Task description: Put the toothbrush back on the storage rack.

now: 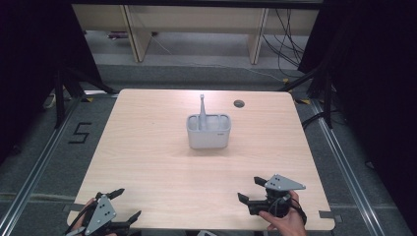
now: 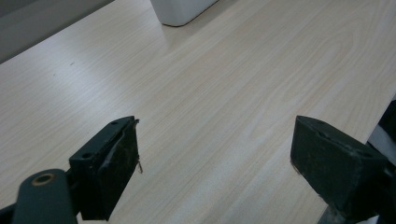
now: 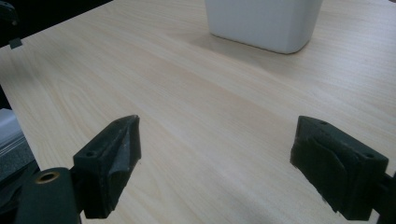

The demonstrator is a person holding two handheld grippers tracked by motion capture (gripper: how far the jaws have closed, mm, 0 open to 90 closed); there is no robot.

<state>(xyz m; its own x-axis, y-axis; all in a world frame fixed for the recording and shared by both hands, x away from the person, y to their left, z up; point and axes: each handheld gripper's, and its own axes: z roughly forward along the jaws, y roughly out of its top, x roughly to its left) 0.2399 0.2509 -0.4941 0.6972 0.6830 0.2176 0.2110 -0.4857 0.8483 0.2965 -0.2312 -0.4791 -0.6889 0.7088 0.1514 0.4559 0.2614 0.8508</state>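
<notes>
Left gripper (image 1: 125,204) sits at the near-left corner of the table (image 1: 147,162) w/ jaws spread wide and nothing between them, and the right gripper (image 1: 251,189) at the near-right edge is just as wide open and empty (both held low over bare wood). Well ahead of both, approx mid-table, stands the white caddy (image 1: 208,132), upright, w/ a grey utensil handle (image 1: 202,110) sticking up out of its left compartment.
</notes>
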